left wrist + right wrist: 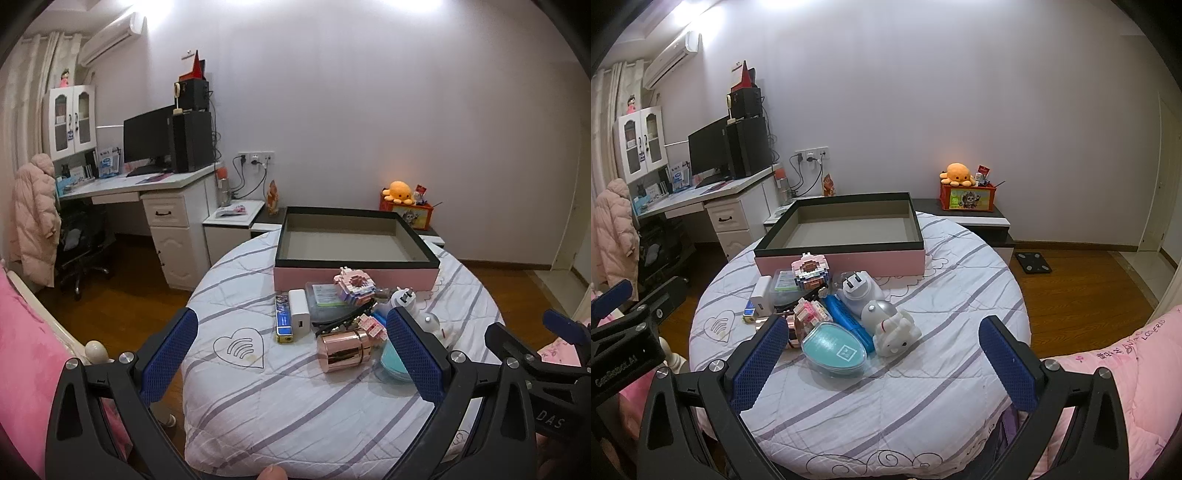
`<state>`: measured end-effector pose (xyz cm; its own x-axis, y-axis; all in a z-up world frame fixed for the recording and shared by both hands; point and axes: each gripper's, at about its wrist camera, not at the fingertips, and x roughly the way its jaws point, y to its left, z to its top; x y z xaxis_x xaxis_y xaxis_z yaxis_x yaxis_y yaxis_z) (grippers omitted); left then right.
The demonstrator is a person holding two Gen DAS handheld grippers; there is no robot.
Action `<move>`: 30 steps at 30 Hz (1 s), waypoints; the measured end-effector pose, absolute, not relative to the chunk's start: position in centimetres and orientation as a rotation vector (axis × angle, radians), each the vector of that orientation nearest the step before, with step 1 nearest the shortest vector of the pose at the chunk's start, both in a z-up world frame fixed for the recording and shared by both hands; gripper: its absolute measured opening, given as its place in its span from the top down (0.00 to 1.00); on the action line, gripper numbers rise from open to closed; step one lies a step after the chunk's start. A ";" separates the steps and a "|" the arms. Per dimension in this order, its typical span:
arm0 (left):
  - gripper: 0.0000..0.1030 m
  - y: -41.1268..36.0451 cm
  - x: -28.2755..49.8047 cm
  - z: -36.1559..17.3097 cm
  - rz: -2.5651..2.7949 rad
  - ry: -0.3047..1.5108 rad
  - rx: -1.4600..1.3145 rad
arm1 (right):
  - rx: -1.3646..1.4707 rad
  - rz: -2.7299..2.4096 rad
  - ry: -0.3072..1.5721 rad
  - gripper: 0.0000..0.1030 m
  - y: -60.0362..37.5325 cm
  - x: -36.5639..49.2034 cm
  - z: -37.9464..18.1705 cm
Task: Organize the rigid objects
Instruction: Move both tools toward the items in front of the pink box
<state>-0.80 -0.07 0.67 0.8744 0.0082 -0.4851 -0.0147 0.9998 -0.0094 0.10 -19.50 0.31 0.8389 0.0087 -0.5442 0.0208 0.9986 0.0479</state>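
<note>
We hold both grippers, left and right, over the quilted bed, jaws spread fully, gripping nothing. The empty pink box sits beyond the clutter: teal case, copper tin, white charger.

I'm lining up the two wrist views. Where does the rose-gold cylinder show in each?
Left wrist view: rose-gold cylinder lies low in the middle, nearest item of the pile.
Right wrist view: almost hidden; only a sliver behind the left blue finger.
Shared landmark: pink tray just beyond the pile.
</note>
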 end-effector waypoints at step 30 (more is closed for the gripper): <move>0.00 0.1 -0.5 0.0 0.014 0.545 -0.024 | 0.047 0.005 0.576 0.00 -19.2 0.2 0.1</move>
